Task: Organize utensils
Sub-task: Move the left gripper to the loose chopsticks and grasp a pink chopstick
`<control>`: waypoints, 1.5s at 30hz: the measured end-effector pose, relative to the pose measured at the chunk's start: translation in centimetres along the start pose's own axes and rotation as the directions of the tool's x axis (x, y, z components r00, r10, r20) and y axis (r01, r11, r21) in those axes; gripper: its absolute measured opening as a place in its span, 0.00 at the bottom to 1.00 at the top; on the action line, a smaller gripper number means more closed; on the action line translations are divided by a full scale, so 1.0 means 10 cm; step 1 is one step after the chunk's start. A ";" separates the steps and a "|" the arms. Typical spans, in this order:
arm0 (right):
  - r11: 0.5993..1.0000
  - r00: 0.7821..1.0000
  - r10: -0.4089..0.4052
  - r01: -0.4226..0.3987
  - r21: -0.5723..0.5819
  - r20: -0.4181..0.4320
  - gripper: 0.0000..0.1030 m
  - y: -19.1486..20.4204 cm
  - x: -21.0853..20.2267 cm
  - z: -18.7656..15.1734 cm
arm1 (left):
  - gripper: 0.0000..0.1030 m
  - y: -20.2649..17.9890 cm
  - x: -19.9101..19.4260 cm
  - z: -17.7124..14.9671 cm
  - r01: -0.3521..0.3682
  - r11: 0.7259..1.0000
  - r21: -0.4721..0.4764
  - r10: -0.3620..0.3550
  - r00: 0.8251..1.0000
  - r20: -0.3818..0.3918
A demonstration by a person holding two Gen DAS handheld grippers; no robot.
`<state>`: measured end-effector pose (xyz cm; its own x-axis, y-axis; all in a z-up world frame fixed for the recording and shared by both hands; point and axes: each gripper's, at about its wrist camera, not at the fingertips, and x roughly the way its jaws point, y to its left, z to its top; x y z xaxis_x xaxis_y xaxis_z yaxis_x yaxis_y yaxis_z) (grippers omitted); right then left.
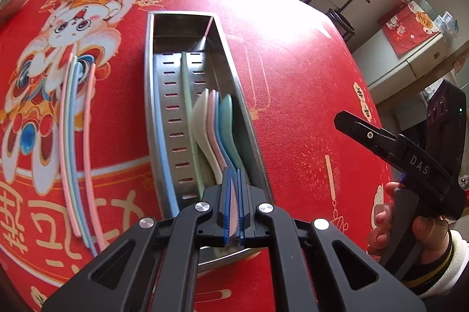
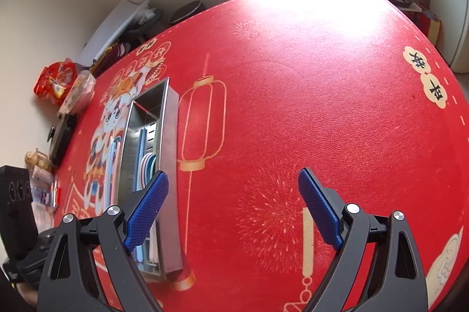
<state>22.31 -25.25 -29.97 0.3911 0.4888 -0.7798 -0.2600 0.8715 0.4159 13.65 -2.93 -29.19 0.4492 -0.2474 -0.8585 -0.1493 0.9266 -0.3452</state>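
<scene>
Nearest the left wrist camera, the left gripper [image 1: 233,194] is clamped on the handle of a pink spoon [image 1: 213,118], whose bowl rests among other spoons at the near end of the steel tray [image 1: 152,83], presumably to seat it with its kind. Beside it, the right gripper [image 2: 233,206] hangs open and empty over the red tablecloth [image 2: 322,92]. Further left, loose chopsticks [image 1: 74,136] lie outside the tray, apparently awaiting sorting.
</scene>
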 end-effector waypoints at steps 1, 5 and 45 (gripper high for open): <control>1.000 1.000 0.003 -0.003 -0.004 0.000 0.84 0.04 0.01 0.00 | 0.04 0.06 -0.06 0.01 -0.009 1.000 -0.005 0.009 1.000 0.013; 0.999 1.000 0.014 -0.014 -0.028 0.004 0.84 0.26 0.06 0.00 | 0.04 0.35 -0.28 0.04 -0.043 0.999 -0.031 0.044 0.997 0.057; 0.984 0.988 -0.147 0.151 -0.094 0.047 0.84 1.15 0.16 -0.19 | 0.10 1.66 -0.05 0.20 -0.109 0.994 -0.024 0.110 0.994 0.023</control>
<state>18.24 -14.55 -27.35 0.4666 0.3564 -0.8095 -0.2793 0.9278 0.2475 12.68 13.14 -33.78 0.4503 -0.1378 -0.8822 -0.2188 0.9409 -0.2586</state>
